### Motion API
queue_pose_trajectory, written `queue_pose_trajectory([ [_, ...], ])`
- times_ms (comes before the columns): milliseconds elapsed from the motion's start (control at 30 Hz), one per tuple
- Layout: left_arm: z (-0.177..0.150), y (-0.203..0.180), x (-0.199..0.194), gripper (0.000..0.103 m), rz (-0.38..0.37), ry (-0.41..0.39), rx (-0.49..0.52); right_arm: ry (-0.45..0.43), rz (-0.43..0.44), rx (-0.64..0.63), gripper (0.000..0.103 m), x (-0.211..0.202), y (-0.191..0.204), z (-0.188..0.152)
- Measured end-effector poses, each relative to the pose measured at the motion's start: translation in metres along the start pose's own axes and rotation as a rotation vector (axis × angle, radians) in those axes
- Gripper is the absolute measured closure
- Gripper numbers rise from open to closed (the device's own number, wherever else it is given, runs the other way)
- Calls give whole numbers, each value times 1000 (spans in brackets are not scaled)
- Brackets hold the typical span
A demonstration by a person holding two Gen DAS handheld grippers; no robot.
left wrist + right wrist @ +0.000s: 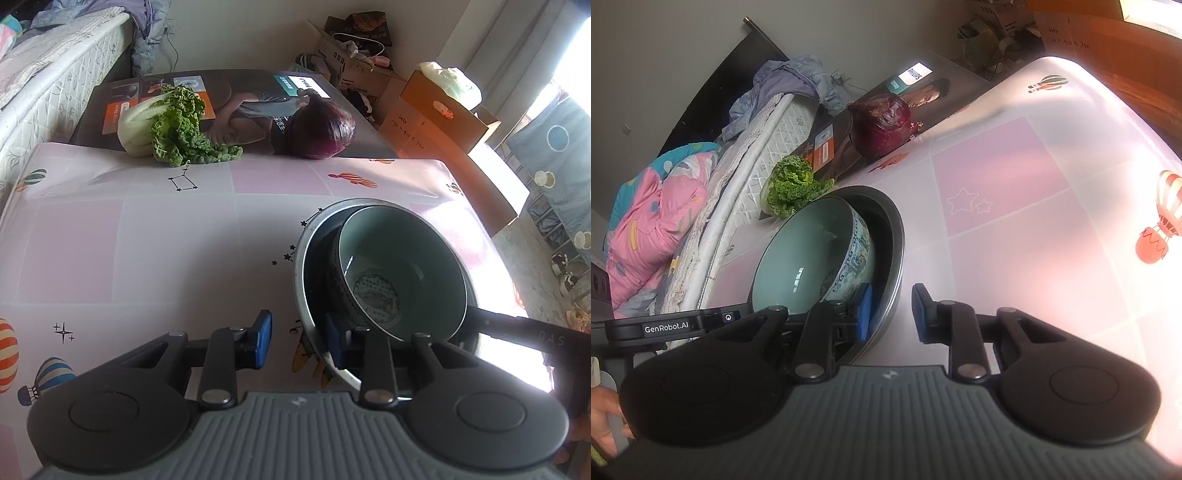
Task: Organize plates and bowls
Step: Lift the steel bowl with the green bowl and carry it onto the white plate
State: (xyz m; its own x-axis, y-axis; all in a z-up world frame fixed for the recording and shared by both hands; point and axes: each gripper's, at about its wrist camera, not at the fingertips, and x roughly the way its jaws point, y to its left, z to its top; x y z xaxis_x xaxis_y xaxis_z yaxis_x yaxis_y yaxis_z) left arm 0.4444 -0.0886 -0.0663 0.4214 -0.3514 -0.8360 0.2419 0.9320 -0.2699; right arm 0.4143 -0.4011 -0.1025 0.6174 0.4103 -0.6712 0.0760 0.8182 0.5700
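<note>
A celadon bowl (pixel 400 273) sits tilted inside a metal basin (pixel 314 258) on the pink tablecloth (pixel 147 240). The left gripper (pixel 299 341) straddles the basin's near rim, jaws apart (one blue pad inside, one outside). Beyond the basin lie a leafy cabbage (pixel 173 125) and a red cabbage (pixel 321 131).

Bowl (pixel 400 273) tilted inside metal basin (pixel 306 258), on surface (pixel 147 236). Cabbage (pixel 173 125) & onion (pixel 321 131) behind, at far edge; bed (pixel 48 74) beyond, to left.
</note>
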Motion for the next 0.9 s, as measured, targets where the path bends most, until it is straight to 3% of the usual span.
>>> queue_pose_trajectory([
  [100, 2, 2, 8, 73, -12, 16, -22, 7, 14, 11, 84, 7, -1, 1],
  [333, 5, 7, 16, 89, -60, 33, -84, 5, 32, 25, 85, 18, -3, 3],
  [467, 5, 9, 16, 90, -66, 25, -122, -6, 32, 11, 85, 18, -1, 2],
  [900, 10, 4, -4, 90, -87, -27, -115, -63, 43, -28, 85, -6, 11, 8],
])
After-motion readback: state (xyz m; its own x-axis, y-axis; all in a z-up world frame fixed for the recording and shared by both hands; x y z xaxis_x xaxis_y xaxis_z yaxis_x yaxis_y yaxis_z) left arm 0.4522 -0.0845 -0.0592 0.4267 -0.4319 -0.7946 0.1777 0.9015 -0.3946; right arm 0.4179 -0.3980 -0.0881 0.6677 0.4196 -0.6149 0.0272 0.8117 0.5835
